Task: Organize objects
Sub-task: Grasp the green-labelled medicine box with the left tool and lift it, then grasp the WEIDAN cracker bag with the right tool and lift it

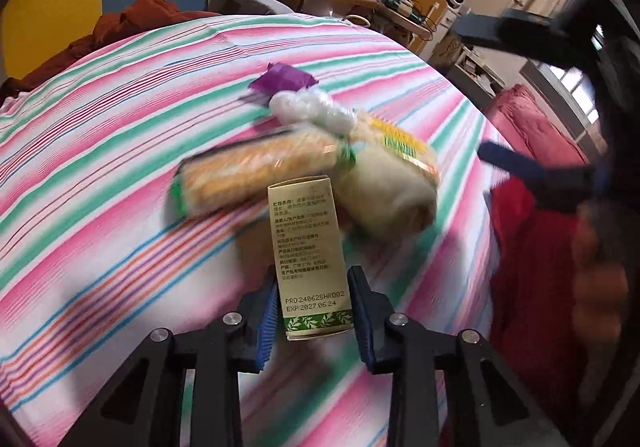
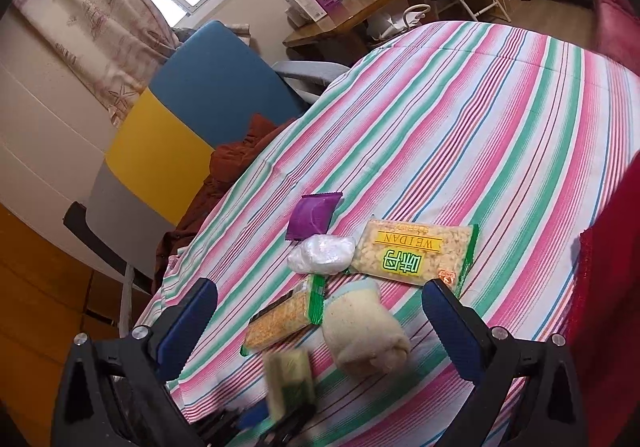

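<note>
Left fingers [image 1: 273, 299] clamped on a small green-and-cream carton [image 1: 310, 255], held above the striped bed cover [image 1: 100, 127]; right fingers [image 2: 448, 311] spread wide, empty. Mid-carry, by the look of it (background blurred). Next: setting the carton down beside the snack packets [image 2: 414, 251] and rolled cloth [image 2: 366, 331] without knocking them.

Left gripper [image 1: 312, 307] clamps a small beige box [image 1: 310, 259] over the striped bedspread [image 1: 100, 167].

Blue pads press both sides of the box's lower end, printed text facing up. Just beyond it sit an orange snack pack [image 1: 256, 175], a cream roll [image 1: 384, 199], a white bundle [image 1: 312, 109] and a purple packet [image 1: 282, 81], all blurred, seemingly touching one another.
</note>
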`<state>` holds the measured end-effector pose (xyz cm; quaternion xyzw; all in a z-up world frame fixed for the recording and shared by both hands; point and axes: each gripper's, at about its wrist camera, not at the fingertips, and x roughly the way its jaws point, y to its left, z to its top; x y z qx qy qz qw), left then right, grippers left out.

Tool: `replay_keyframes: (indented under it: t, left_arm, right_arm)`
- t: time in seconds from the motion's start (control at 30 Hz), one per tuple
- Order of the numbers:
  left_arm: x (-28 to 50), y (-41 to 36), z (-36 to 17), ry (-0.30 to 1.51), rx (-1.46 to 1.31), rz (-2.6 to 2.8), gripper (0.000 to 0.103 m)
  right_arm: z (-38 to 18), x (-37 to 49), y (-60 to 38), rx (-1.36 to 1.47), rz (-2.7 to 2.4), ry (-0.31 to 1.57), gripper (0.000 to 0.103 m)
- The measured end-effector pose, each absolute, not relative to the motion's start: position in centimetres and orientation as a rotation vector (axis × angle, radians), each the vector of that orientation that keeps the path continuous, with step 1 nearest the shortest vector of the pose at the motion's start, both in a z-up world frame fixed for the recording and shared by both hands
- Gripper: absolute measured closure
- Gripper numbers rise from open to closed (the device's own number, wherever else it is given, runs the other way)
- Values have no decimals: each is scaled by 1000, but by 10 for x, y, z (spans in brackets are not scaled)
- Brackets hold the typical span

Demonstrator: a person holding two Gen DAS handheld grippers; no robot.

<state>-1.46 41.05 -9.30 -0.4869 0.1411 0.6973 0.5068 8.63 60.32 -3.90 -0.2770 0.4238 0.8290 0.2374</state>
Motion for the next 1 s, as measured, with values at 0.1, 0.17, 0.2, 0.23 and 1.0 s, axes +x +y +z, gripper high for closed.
replay_keyframes:
  t: [0.1, 0.17, 0.2, 0.23, 1.0]
  left_arm:
    - [-9, 382, -90, 378, -1154, 1691, 71]
    - [-6, 359, -88, 385, -1171, 1702, 71]
    - [-6, 352, -89, 394, -1178, 1715, 71]
    - [-5, 342, -89, 406, -1189, 1731, 71]
    - [-24, 319, -102, 343, -1222, 1805, 73]
  right_arm:
    - [-40, 86, 604, -769, 2258, 1162, 0]
    - [-42, 85, 604, -785, 2249, 1163, 0]
    - [-43, 83, 604, -801, 2242, 1166, 0]
    - [-45, 82, 605, -822, 2236, 1169, 0]
    - [-97, -17, 652, -1775, 2118, 266, 13]
